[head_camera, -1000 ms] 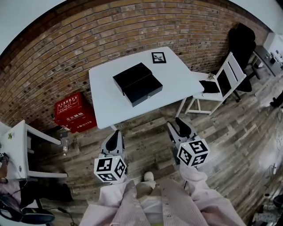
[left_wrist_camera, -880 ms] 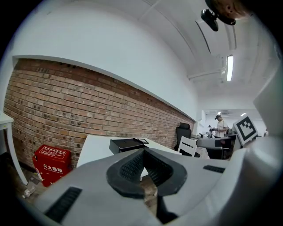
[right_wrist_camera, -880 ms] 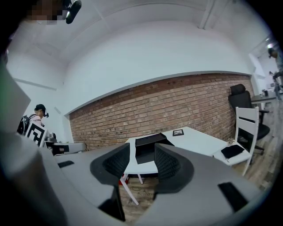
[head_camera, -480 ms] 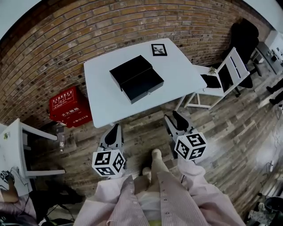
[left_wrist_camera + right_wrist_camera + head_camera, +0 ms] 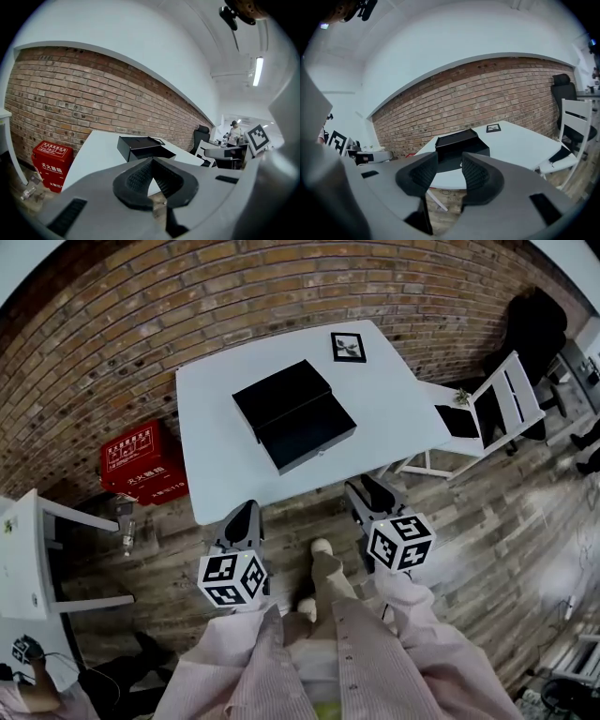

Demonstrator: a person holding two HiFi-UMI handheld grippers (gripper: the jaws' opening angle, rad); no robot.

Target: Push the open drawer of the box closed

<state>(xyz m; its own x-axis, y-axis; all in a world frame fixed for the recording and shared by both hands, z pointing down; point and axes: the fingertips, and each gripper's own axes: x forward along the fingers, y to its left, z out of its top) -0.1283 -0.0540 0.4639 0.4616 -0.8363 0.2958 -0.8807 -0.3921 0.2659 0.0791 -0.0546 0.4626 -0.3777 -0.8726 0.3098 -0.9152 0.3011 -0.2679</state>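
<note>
A black box [image 5: 281, 395] lies on the white table [image 5: 394, 418], its drawer [image 5: 311, 434] pulled out toward me. Both grippers hang over the wooden floor, short of the table's near edge and clear of the box. My left gripper [image 5: 242, 519] is below the table's front left, its pads meeting at the tips [image 5: 153, 159], with nothing held. My right gripper [image 5: 367, 491] is near the front right, with a narrow empty gap between its pads [image 5: 449, 158]. The box [image 5: 140, 146] shows beyond the left jaws, and the open drawer [image 5: 461, 147] faces the right jaws.
A small framed picture [image 5: 348, 347] lies at the table's far corner. A red crate [image 5: 142, 463] stands on the floor left of the table by the brick wall. A white folding chair [image 5: 492, 409] is at the right, a white desk [image 5: 28, 554] at the left.
I have stepped toward the table, which sits closer and more centred in the head view. Both grippers kept their places ahead of me, and their jaws have not changed.
</note>
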